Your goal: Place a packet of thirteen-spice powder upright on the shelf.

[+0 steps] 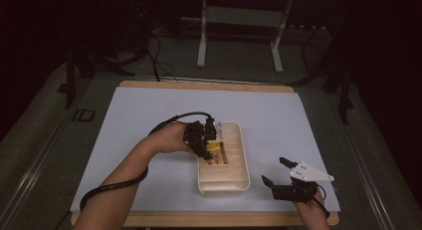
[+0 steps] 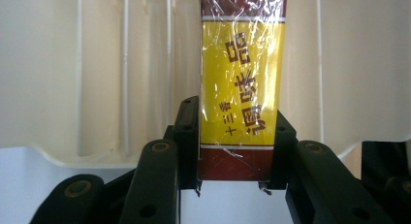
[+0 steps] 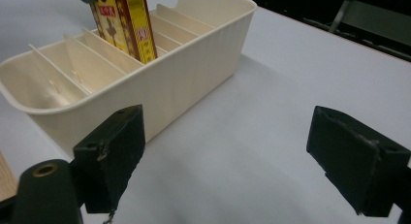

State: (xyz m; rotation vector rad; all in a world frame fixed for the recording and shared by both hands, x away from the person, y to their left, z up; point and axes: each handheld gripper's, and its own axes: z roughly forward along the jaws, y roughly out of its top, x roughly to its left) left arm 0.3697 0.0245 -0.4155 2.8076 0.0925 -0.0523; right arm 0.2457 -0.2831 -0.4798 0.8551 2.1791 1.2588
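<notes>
At the near edge of the white-covered table (image 1: 149, 110), the right gripper (image 1: 277, 171) rests in a hand low at the person's right, its two black jaws spread wide with nothing between them; in the right gripper view only bare tabletop lies in the gap, and the pads touch nothing. Just beyond it and toward the table's middle stands a cream plastic organizer tray (image 1: 245, 160), long and narrow, rounded at the corners and split by thin upright dividers into a row of slots. Over the tray's far half, the left gripper (image 1: 208, 146) points down into it, clamped on a yellow-and-maroon packet (image 2: 241, 88): in the left gripper view both pads press the packet's long edges near its maroon end. The packet is a slim box wrapped in clear, wrinkled film, with a yellow panel bearing maroon characters and a thin white stripe where yellow meets maroon. In the right gripper view it stands nearly upright, slightly tilted, its lower end down between two dividers in a slot toward the tray's far end. A black cable (image 1: 119, 182) trails along the left forearm toward the table's near edge.
</notes>
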